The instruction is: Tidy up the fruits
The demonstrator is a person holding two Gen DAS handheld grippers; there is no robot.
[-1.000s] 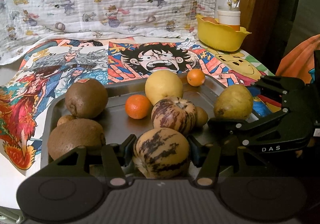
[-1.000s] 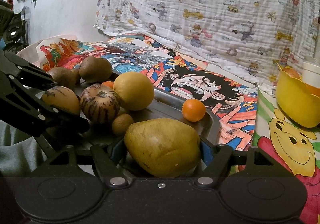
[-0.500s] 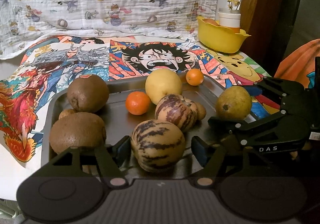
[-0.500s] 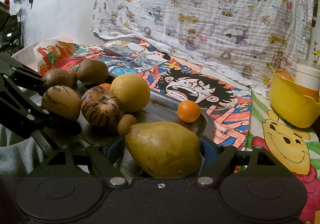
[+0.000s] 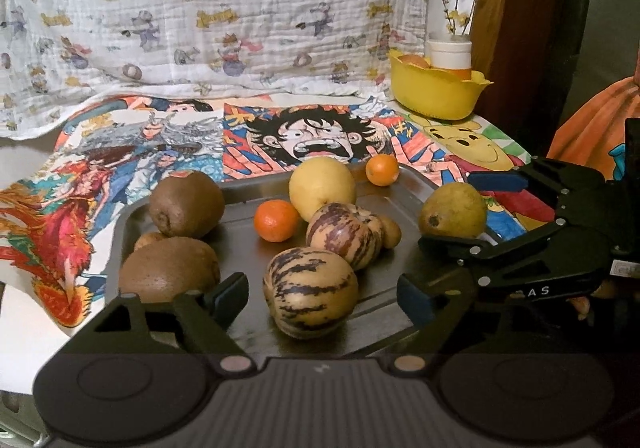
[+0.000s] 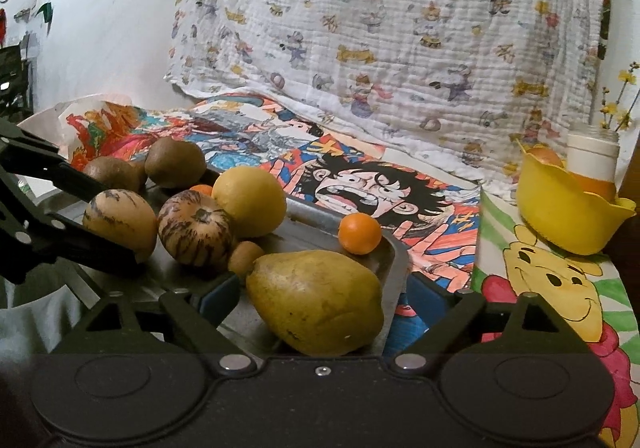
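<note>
Both tongs opened since a second ago: left tongs [image 5: 322, 298] let go of the striped melon [image 5: 310, 293], right tongs [image 6: 320, 298] let go of the pear [image 6: 316, 302]. Both pairs now gape wide, fingers clear of the fruit on each side, holding nothing. Melon sits on the metal tray [image 5: 400, 312] at its near edge, touching a second striped melon [image 5: 344, 236] behind it. Pear lies at the tray's near right corner, partly over the rim by the look of it. Kiwis [image 5: 186, 204] far left, yellow citrus [image 5: 322, 188] and small oranges [image 5: 276, 220] mid tray. Risk: pear looks poorly seated, so a finger brushing it on pull-back could roll it off onto the surface. Melon could also nudge its neighbour.
</note>
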